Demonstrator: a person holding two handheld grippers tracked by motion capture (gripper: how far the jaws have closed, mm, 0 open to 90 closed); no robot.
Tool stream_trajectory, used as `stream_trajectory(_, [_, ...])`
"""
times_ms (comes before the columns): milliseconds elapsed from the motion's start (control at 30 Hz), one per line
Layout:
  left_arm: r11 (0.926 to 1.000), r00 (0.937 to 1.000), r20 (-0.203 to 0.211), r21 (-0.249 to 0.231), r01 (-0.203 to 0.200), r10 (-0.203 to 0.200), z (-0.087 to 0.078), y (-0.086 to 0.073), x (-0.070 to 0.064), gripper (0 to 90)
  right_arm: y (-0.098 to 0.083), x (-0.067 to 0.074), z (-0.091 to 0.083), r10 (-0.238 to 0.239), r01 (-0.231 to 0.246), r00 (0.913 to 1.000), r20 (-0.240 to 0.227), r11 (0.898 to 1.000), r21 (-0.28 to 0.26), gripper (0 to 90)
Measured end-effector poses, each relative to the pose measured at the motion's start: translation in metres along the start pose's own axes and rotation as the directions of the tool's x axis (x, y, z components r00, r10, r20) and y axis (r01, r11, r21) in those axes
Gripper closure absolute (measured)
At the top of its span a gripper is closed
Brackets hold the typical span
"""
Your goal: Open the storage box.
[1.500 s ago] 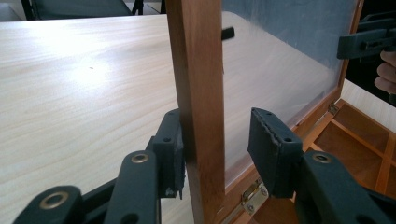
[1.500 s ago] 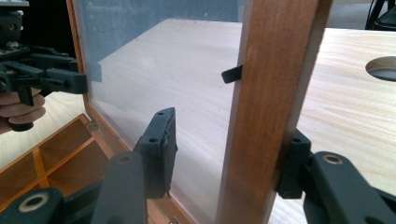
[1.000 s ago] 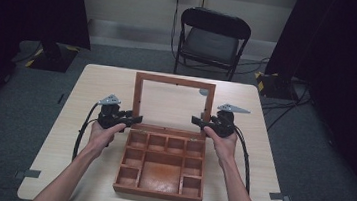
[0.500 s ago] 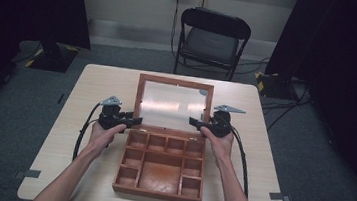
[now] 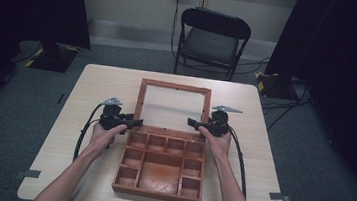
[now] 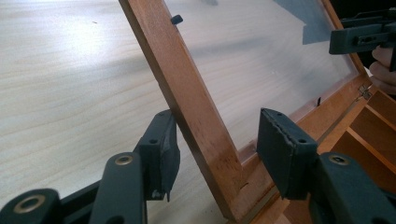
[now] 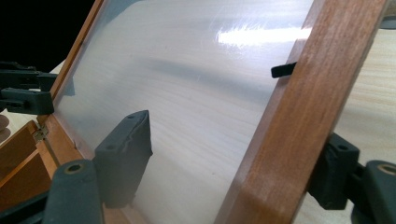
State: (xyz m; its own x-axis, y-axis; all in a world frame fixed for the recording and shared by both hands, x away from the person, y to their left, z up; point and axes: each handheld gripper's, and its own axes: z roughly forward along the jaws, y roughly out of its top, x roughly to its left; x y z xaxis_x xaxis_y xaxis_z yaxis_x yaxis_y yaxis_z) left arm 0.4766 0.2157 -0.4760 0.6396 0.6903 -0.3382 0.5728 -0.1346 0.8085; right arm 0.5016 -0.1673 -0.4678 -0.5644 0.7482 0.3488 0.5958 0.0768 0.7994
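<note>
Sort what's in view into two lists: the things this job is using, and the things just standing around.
In use:
- wooden box with compartments, open
- its glazed lid, laid back on the table
- left tongs, jaws just opening either side of the lid's frame
- right tongs, likewise opening, astride the opposite side of the frame

Standing around:
- folding chair behind the table
- table

High view sits above the person's side, looking forward and down over the whole pale wooden table to a black folding chair. Both gripper views sit low and very close, facing each other across the brown wooden box's glass-paned lid, which all three share.
</note>
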Motion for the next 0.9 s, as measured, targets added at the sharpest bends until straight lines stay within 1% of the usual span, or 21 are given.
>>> stream_trajectory(133, [0.9998,0.9998,0.004,0.003,0.022,-0.022,0.0,-0.001,0.002,46.7,-0.001,-0.001,0.003,0.01,-0.01,0.9999,0.007,1.0,0.012,21.6])
stream_trajectory(200, [0.9994,0.9995,0.002,0.015,0.031,-0.031,0.0,-0.002,0.004,45.6,-0.002,-0.003,0.005,0.022,-0.022,0.9997,0.013,0.999,0.024,19.8])
stream_trajectory(233, [0.9991,0.9991,0.013,0.012,0.04,-0.04,0.0,-0.003,0.005,45.6,-0.003,-0.003,0.007,0.023,-0.024,0.9996,0.018,0.999,0.027,19.2])
stream_trajectory(300, [0.9983,0.9982,0.02,0.016,0.056,-0.056,0.0,-0.004,0.008,44.7,-0.004,-0.004,0.008,0.025,-0.026,0.9993,0.028,0.999,0.035,18.6])
stream_trajectory(400, [0.9974,0.9973,0.023,0.022,0.069,-0.069,0.0,-0.005,0.009,43.8,-0.006,-0.005,0.011,0.039,-0.04,0.999,0.022,0.998,0.042,18.2])
stream_trajectory(467, [0.998,0.9981,0.016,0.026,0.058,-0.059,0.0,-0.005,0.01,42.3,-0.006,-0.006,0.012,0.044,-0.045,0.9988,0.022,0.998,0.046,16.8])
stream_trajectory(500, [0.9981,0.9983,0.015,0.026,0.055,-0.056,0.0,-0.005,0.01,42.3,-0.006,-0.006,0.013,0.048,-0.051,0.9979,0.042,0.997,0.057,15.0])
stream_trajectory(533, [0.9982,0.9986,0.009,0.029,0.052,-0.052,-0.001,-0.005,0.009,41.4,-0.007,-0.007,0.013,0.043,-0.047,0.997,0.065,0.997,0.069,13.7])
stream_trajectory(567, [0.9981,0.9988,0.01,0.038,0.048,-0.049,0.0,-0.006,0.01,40.8,-0.008,-0.008,0.014,0.052,-0.057,0.9963,0.069,0.995,0.08,13.6])
stream_trajectory(667, [0.9975,0.9981,0.013,0.038,0.059,-0.06,0.0,-0.007,0.01,39.6,-0.012,-0.014,0.016,0.088,-0.092,0.9949,0.049,0.991,0.094,14.5])
stream_trajectory(700, [0.9975,0.998,0.014,0.037,0.061,-0.061,0.001,-0.007,0.01,39.6,-0.012,-0.014,0.016,0.086,-0.091,0.995,0.051,0.992,0.093,14.5])
stream_trajectory(800, [0.998,0.9988,0.006,0.04,0.049,-0.049,0.0,-0.006,0.01,39.2,-0.012,-0.013,0.016,0.087,-0.092,0.9947,0.054,0.991,0.097,14.6])
stream_trajectory(867, [0.9977,0.9983,0.004,0.035,0.058,-0.059,-0.002,-0.007,0.01,37.3,-0.011,-0.014,0.015,0.09,-0.096,0.9943,0.056,0.99,0.107,15.7])
stream_trajectory(900, [0.9979,0.9985,-0.002,0.035,0.055,-0.055,-0.003,-0.007,0.011,36.3,-0.011,-0.015,0.012,0.084,-0.091,0.9941,0.068,0.99,0.107,16.0])
